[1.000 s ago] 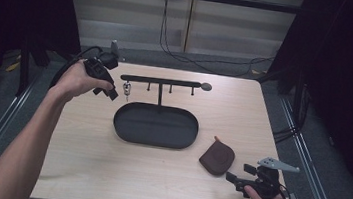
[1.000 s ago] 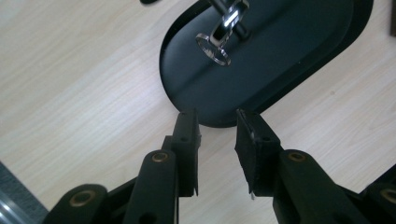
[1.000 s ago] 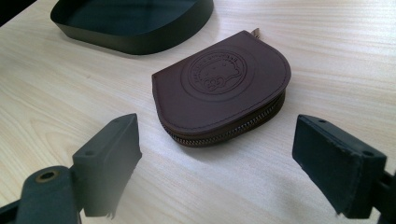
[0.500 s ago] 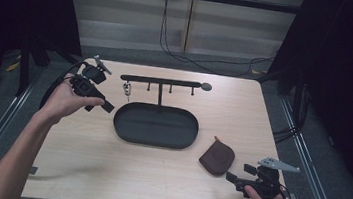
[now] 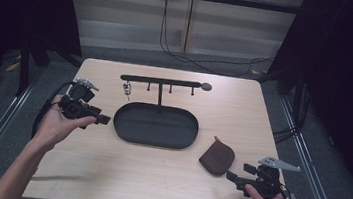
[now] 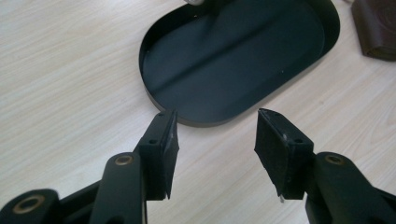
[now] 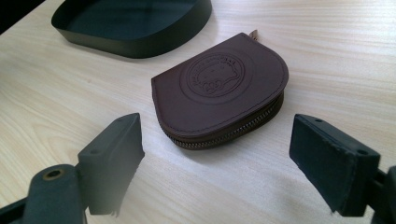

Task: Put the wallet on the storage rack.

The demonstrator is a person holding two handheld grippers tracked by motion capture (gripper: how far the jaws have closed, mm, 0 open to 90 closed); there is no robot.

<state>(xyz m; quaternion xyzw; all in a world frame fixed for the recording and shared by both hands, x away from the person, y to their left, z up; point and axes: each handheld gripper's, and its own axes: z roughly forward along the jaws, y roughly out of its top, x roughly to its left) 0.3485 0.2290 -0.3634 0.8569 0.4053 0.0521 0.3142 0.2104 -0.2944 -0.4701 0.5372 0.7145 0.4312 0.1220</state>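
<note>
Brown leather pouch (image 7: 222, 95) is lying zipped on the table (image 5: 243, 112), just ahead of the right gripper (image 7: 217, 163); its jaws are gaping wide, seemingly lining up a grasp; the left gripper (image 6: 215, 140), also open and empty, is facing the black tray (image 6: 233, 60).

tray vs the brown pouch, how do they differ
The tray is a black, open, empty oval with a low rim; the pouch is brown, zipped shut, D-shaped with an embossed round emblem. The tray is clearly larger. The pouch lies in front of the open right gripper. Both rest flat on the table.
</note>
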